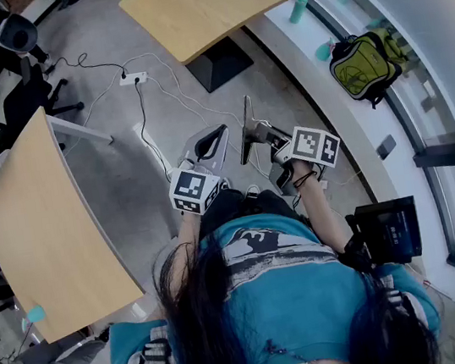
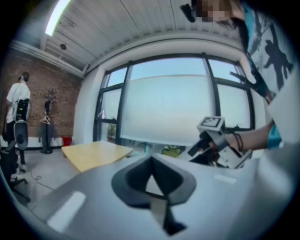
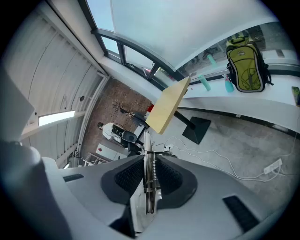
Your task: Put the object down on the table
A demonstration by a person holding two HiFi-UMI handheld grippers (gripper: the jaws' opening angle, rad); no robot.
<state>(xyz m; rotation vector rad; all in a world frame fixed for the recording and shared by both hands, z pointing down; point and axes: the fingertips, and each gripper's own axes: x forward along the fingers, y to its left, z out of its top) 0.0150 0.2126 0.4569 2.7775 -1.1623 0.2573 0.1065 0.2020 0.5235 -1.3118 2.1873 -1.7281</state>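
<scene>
Right gripper (image 3: pixel 149 159): its pads pinch a thin metal tool (image 3: pixel 150 187), seen edge-on, with a small spring along it. The tool sticks out past the jaw tips.
Left gripper (image 2: pixel 151 161): its pads are pressed together at the tips with nothing between them. It is held just beside the right gripper, in front of the person's chest.
Metal tool: up in the air in the right gripper, over the floor and touching no worktop.
Floor (image 1: pixel 122 168): grey, with white and black cables running across it to a power strip (image 1: pixel 132 78).
Near worktop (image 1: pixel 44 240): light wood, at the person's left, apart from both grippers.
Far worktop (image 1: pixel 199 1): light wood on a black base (image 1: pixel 220 65), ahead of the grippers and well apart from them.
Window ledge (image 1: pixel 303 62): curves along the right side. It carries a green and black backpack (image 1: pixel 363 65) and teal bottles (image 1: pixel 299 9).
</scene>
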